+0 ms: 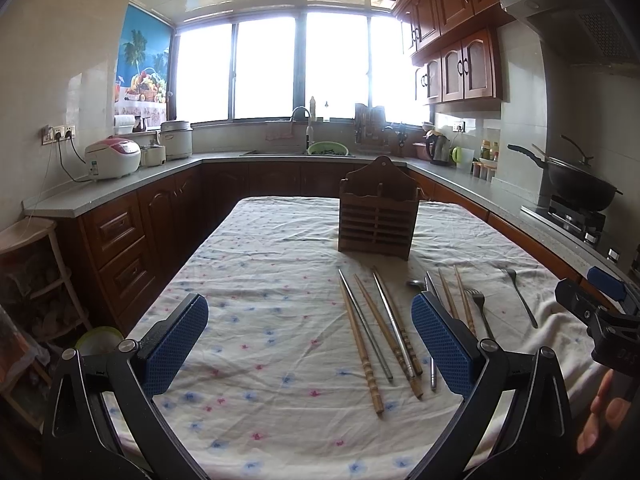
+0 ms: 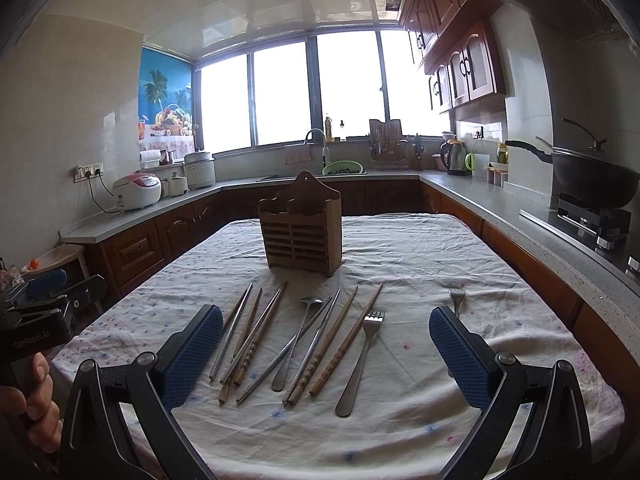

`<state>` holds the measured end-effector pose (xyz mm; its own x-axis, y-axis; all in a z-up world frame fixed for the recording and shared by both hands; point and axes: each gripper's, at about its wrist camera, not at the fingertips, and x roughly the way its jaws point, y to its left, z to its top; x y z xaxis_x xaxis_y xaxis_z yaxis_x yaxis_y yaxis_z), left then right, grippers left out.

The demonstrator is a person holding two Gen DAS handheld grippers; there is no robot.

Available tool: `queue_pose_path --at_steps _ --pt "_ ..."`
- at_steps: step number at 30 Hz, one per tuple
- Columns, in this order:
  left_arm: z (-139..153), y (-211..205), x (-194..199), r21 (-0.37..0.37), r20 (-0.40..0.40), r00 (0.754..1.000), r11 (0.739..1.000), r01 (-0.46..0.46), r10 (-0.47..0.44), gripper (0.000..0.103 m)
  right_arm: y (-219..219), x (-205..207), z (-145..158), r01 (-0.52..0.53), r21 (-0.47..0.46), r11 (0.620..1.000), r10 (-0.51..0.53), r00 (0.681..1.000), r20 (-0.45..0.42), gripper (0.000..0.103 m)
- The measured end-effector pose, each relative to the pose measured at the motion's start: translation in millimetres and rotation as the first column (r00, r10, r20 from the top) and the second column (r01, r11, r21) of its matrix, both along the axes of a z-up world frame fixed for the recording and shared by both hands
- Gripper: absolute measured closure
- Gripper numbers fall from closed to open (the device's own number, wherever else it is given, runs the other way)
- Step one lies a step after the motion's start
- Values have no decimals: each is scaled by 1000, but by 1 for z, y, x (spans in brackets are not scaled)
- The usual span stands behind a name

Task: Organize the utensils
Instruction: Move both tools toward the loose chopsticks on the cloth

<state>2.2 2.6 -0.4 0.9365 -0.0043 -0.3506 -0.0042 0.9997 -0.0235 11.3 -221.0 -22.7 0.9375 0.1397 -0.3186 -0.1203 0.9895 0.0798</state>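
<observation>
Both my grippers spread wide, holding nothing, above the table.
Left gripper (image 1: 310, 344), right gripper (image 2: 326, 356): chopsticks (image 2: 256, 340), spoon (image 2: 298, 340), forks (image 2: 362, 360) loose on tablecloth (image 2: 420, 264), just before wooden holder (image 2: 300, 232).

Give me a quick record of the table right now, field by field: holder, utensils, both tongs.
holder: wooden utensil holder upright on the tablecloth, no utensils seen in it
chopsticks: wooden and metal chopsticks lying loose in front of the holder
spoon: one metal spoon among the chopsticks
forks: near fork; far fork to its right
left tongs: open, holding nothing
right tongs: open, holding nothing
</observation>
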Motion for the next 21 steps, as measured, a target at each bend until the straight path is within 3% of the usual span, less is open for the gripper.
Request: queue_pose_path --at_steps 10,14,21 --pt "-1 6 23 -23 -63 998 1000 3 -4 0 -3 12 4 -2 0 1000 2 1000 -25 0" --pt "-8 11 45 -49 -125 992 999 3 -10 0 -4 24 5 -5 -6 1000 5 999 -38 0" --pt "-21 16 91 -97 -282 959 995 3 -31 0 -10 55 1 -27 27 999 29 994 -107 3"
